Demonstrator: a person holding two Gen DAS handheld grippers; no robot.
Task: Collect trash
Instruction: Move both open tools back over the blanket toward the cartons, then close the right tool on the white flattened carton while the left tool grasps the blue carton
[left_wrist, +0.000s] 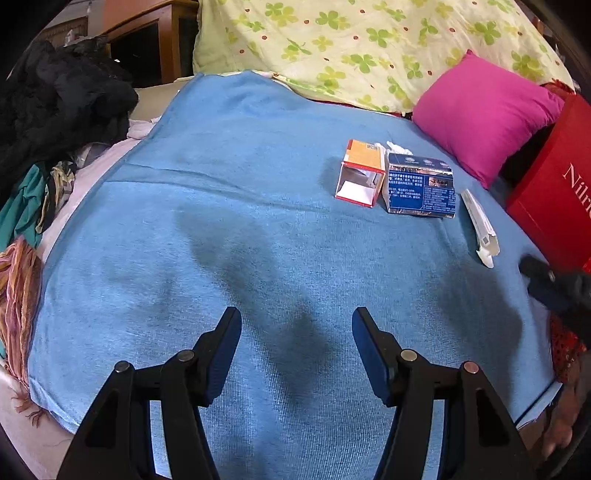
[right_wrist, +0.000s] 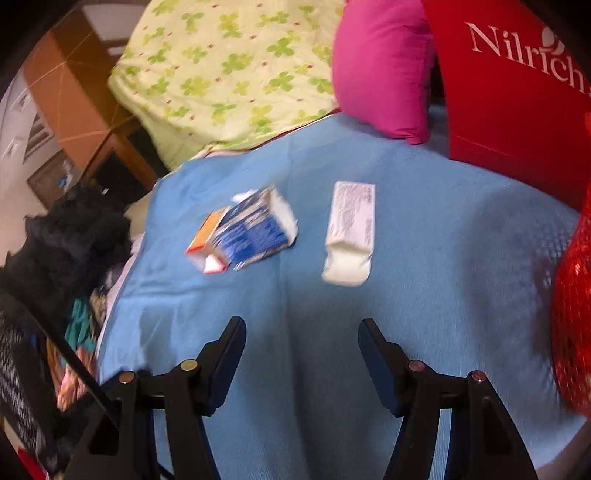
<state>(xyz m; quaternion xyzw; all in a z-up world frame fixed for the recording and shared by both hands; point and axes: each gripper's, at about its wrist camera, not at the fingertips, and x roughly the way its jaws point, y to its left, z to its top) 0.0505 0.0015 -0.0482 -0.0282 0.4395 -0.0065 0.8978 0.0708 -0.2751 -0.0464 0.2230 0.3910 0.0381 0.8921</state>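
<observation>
From the left wrist, the left gripper (left_wrist: 296, 328) is seen over a blue blanket (left_wrist: 221, 221), fingers spread with nothing between them. An orange box (left_wrist: 360, 171) and a blue box (left_wrist: 421, 184) lie touching toward the blanket's far right, a white box (left_wrist: 480, 227) near its right edge beside a red bag (left_wrist: 554, 192).

From the right wrist, the right gripper (right_wrist: 301, 330) is held over the blanket (right_wrist: 424, 295), fingers spread and empty. The white box (right_wrist: 351, 232) lies ahead, the blue box (right_wrist: 255, 232) and orange box (right_wrist: 205, 236) to its left.
</observation>
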